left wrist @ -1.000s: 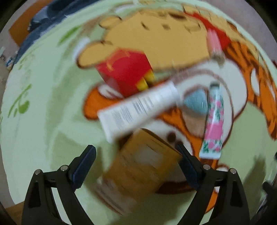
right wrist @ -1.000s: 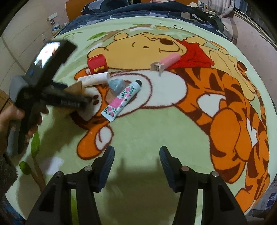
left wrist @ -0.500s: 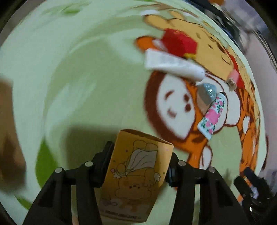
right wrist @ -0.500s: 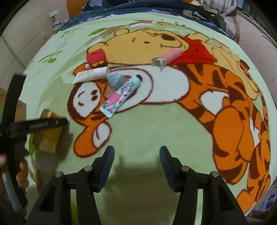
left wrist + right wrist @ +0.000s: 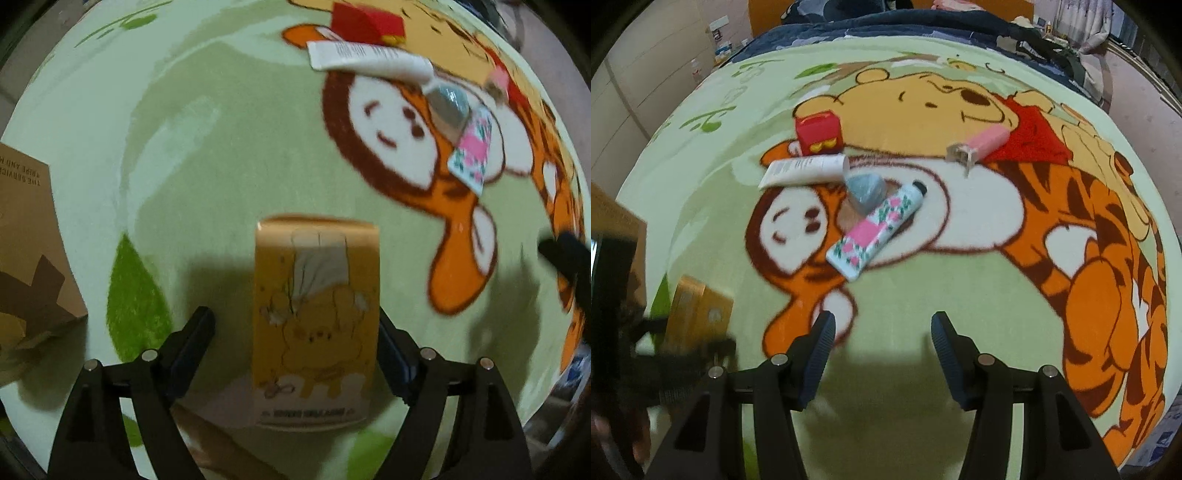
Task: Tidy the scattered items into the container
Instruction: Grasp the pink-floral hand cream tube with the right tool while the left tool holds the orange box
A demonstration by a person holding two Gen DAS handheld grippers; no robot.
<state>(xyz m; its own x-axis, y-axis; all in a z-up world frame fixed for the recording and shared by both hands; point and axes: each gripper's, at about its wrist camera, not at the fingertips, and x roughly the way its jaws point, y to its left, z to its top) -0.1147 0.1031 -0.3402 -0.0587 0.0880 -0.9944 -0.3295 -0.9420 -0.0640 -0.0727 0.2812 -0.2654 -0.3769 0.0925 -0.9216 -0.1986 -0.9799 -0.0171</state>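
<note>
Surface: green cartoon blanket [image 5: 923,295] on a bed; dark quilt [image 5: 886,33] at 12 o'clock, pale cabinets [image 5: 646,74] at 10. Left gripper [image 5: 295,354] points down, jaws just opening; orange box [image 5: 317,317] stands between them, left pad clear, right pad contact unclear. Cardboard carton [image 5: 26,240] at 9 o'clock. Right gripper [image 5: 882,354] open, empty. Red box [image 5: 819,133], white tube [image 5: 805,170], floral tube [image 5: 877,230], pink item [image 5: 984,142] lie at 12 o'clock.

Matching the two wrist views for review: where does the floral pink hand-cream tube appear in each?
Left wrist: floral pink hand-cream tube at upper right, seen end-on, under the grey pouch.
Right wrist: tube lies diagonally at centre.
Shared landmark: white tube beside the red box.
</note>
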